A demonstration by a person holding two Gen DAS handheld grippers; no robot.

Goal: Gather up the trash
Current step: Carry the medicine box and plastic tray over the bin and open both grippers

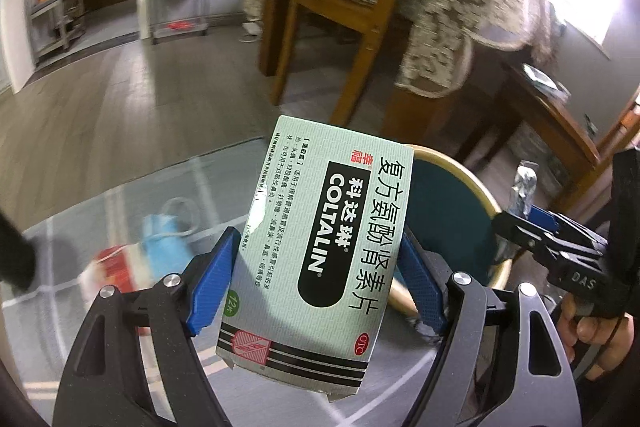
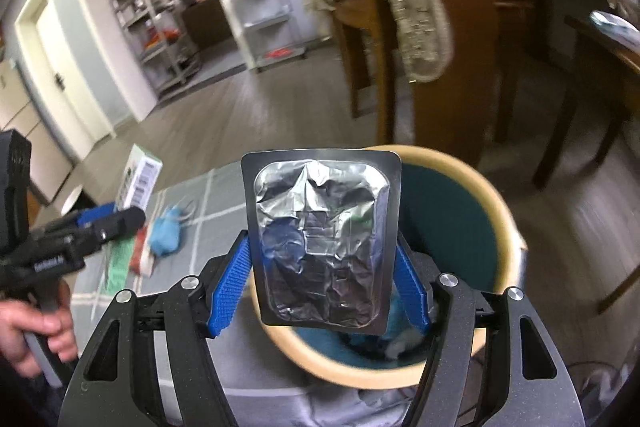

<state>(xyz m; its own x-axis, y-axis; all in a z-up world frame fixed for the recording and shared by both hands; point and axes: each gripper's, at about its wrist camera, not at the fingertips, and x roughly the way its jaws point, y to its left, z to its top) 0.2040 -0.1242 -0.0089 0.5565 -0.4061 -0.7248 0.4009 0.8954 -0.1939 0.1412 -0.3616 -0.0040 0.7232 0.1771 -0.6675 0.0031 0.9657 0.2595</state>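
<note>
While both your grippers hang by the bin (image 2: 472, 183), each one grips its trash.
Your left gripper (image 1: 318, 279) clamps the Coltalin box (image 1: 320, 251); your right gripper (image 2: 322, 279) clamps the foil blister pack (image 2: 322, 243) above the bin's rim.

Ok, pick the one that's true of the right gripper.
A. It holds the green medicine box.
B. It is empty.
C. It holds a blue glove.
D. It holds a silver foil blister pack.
D: the right gripper has its blue fingers closed on a crinkled silver foil blister pack, held above the bin.
</note>
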